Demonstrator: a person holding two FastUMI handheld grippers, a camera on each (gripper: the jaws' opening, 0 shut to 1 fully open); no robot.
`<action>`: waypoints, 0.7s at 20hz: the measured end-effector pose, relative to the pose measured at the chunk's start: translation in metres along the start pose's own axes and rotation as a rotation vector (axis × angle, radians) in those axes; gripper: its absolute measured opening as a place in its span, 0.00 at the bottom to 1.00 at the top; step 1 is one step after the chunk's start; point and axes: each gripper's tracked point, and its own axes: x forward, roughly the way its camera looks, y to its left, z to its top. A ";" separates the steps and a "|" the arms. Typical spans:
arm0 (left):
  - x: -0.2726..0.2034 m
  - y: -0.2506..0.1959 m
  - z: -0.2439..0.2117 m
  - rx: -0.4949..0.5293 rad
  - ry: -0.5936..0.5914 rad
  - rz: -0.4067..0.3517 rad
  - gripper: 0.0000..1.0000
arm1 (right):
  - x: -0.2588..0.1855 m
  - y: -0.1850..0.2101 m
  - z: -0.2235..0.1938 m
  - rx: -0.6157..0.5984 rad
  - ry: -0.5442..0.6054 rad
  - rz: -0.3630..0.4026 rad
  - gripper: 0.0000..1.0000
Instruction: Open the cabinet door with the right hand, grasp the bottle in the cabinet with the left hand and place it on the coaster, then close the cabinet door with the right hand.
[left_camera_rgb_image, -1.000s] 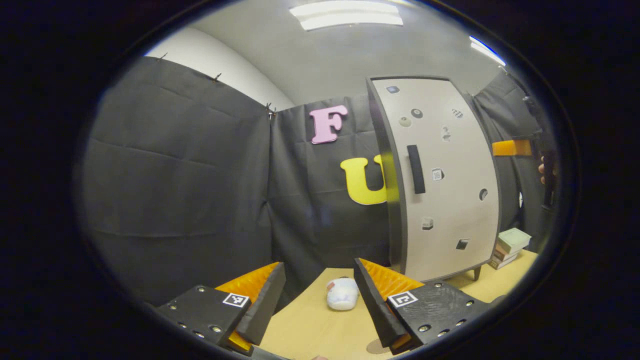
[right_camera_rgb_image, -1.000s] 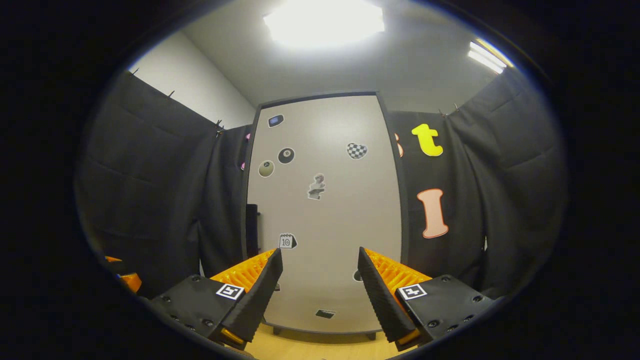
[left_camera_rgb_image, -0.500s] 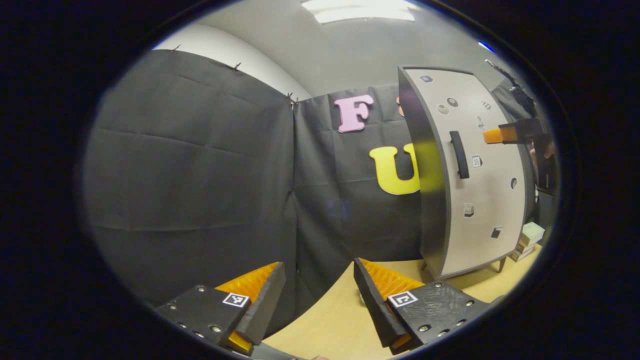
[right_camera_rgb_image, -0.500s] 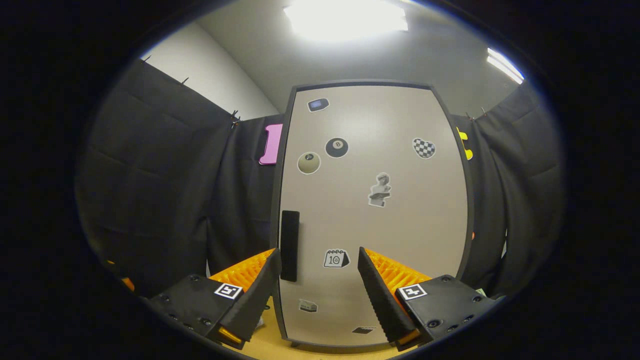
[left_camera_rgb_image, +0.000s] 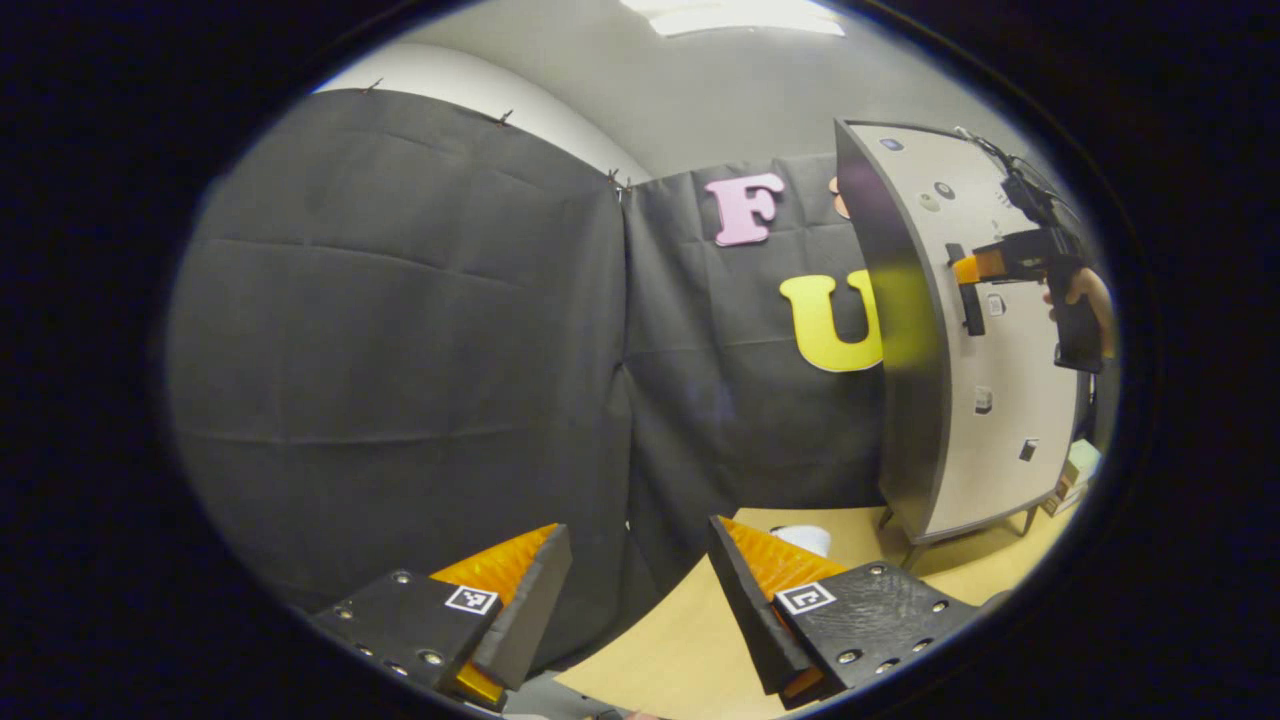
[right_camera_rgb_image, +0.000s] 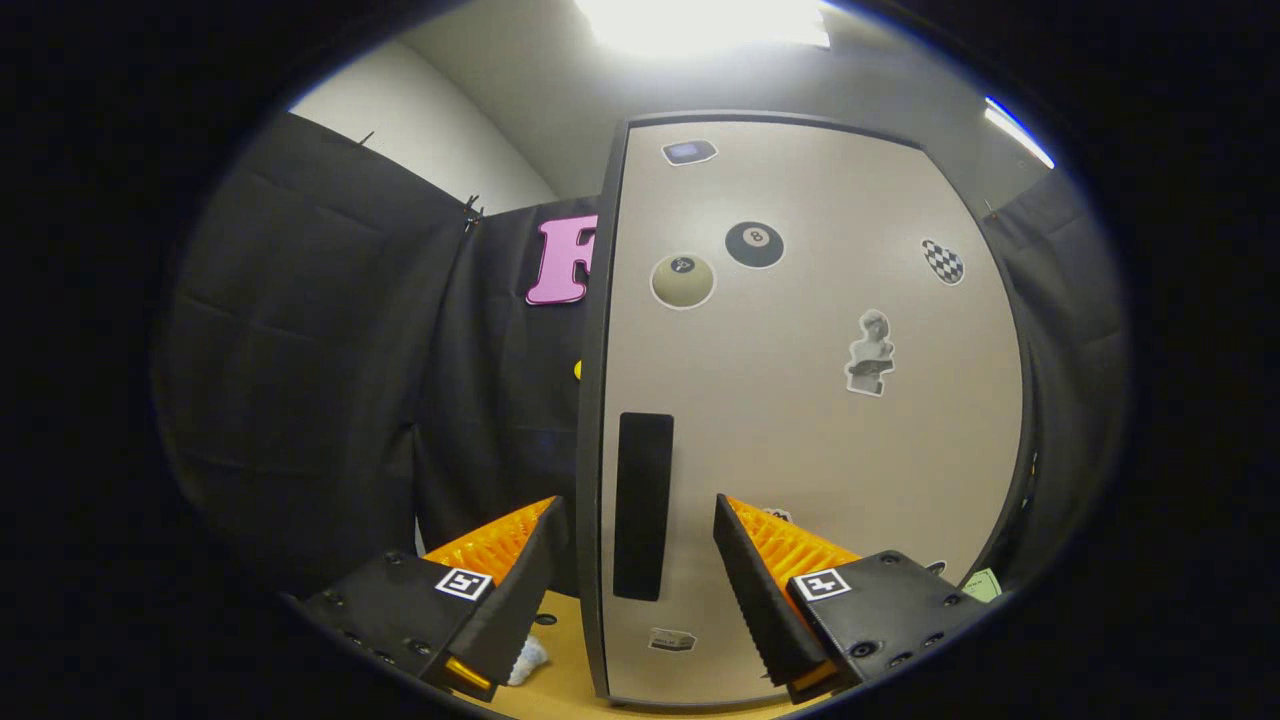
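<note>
The pale cabinet (right_camera_rgb_image: 820, 430) stands with its door closed, so its inside is hidden. A black vertical handle (right_camera_rgb_image: 642, 505) sits near the door's left edge. My right gripper (right_camera_rgb_image: 638, 508) is open, and the handle lies between its two fingers; I cannot tell whether they touch it. In the left gripper view the cabinet (left_camera_rgb_image: 985, 400) is at the far right, and the right gripper (left_camera_rgb_image: 975, 266), held by a hand (left_camera_rgb_image: 1088, 295), reaches its handle (left_camera_rgb_image: 968, 292). My left gripper (left_camera_rgb_image: 638, 530) is open and holds nothing, low over the wooden table (left_camera_rgb_image: 690, 640).
A white crumpled object (left_camera_rgb_image: 805, 540) lies on the table left of the cabinet, also visible as the white object (right_camera_rgb_image: 525, 660). Small stacked boxes (left_camera_rgb_image: 1068, 475) sit to the cabinet's right. Black cloth walls close in the back and the left side.
The right gripper has moved closer to the door and leftward, so the handle now sits between its fingers. The left gripper has swung left, shifting the cabinet toward its view's right edge.
</note>
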 end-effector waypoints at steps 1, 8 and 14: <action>0.000 0.002 -0.001 0.000 0.002 0.005 0.85 | 0.007 0.001 -0.002 0.002 0.017 -0.003 0.94; -0.001 0.010 -0.002 -0.018 0.002 0.026 0.83 | 0.036 0.002 -0.023 0.038 0.135 -0.022 0.70; -0.003 0.004 0.003 -0.009 -0.009 0.011 0.84 | 0.035 0.000 -0.026 0.062 0.188 0.006 0.19</action>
